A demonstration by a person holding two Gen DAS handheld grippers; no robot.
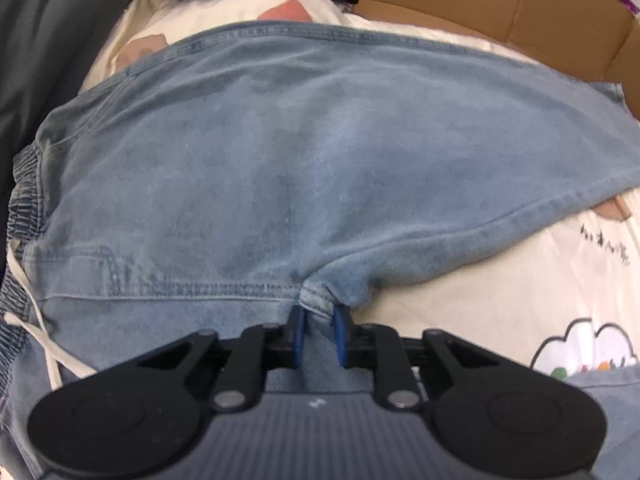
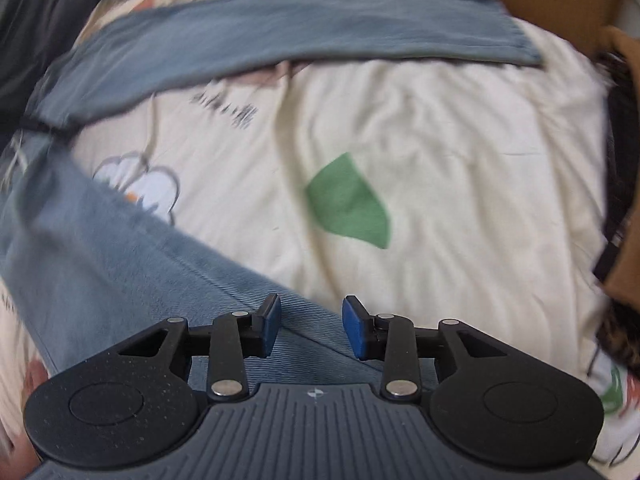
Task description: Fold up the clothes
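Here jeans [image 1: 304,152] lie crosswise.

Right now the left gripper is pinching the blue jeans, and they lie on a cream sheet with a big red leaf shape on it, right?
Almost. The leaf shape is green, not red, as the right wrist view shows. The rest holds: the left gripper is pinching the blue jeans, which lie on the cream sheet.

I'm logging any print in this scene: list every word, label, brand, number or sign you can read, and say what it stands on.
No text can be read for certain.
Dark handwritten-style characters on the cream printed sheet, near its right edge: too small and distorted to read.
The same characters in the right wrist view: blurred by motion, unreadable.
Small white mark on the left gripper's body: a logo, not legible text.
Jeans: no label visible.
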